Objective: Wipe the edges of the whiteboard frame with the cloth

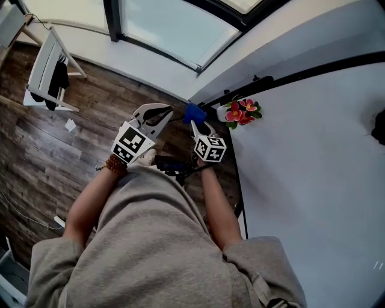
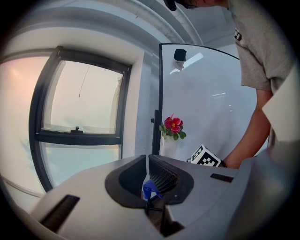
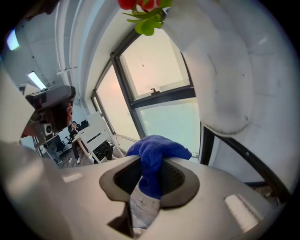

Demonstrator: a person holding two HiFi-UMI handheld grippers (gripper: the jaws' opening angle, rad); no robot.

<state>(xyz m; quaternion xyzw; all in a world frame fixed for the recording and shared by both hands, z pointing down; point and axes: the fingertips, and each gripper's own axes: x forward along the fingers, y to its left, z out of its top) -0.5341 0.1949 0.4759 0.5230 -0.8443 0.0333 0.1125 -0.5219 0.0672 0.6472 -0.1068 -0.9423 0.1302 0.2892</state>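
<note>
I am gripping the blue cloth (image 3: pixel 157 154) in my right gripper (image 1: pixel 194 121), its bunched end poking out ahead near the corner of the whiteboard frame (image 1: pixel 237 168), my left gripper (image 1: pixel 161 112) clenched empty alongside.

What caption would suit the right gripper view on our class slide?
Right gripper with jaws shut on a blue cloth, window behind, red flowers above.

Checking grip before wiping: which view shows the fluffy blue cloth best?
Right gripper view: the fluffy blue cloth is large, clamped by the right gripper. Head view shows a small blob; left gripper view, a sliver.
</note>
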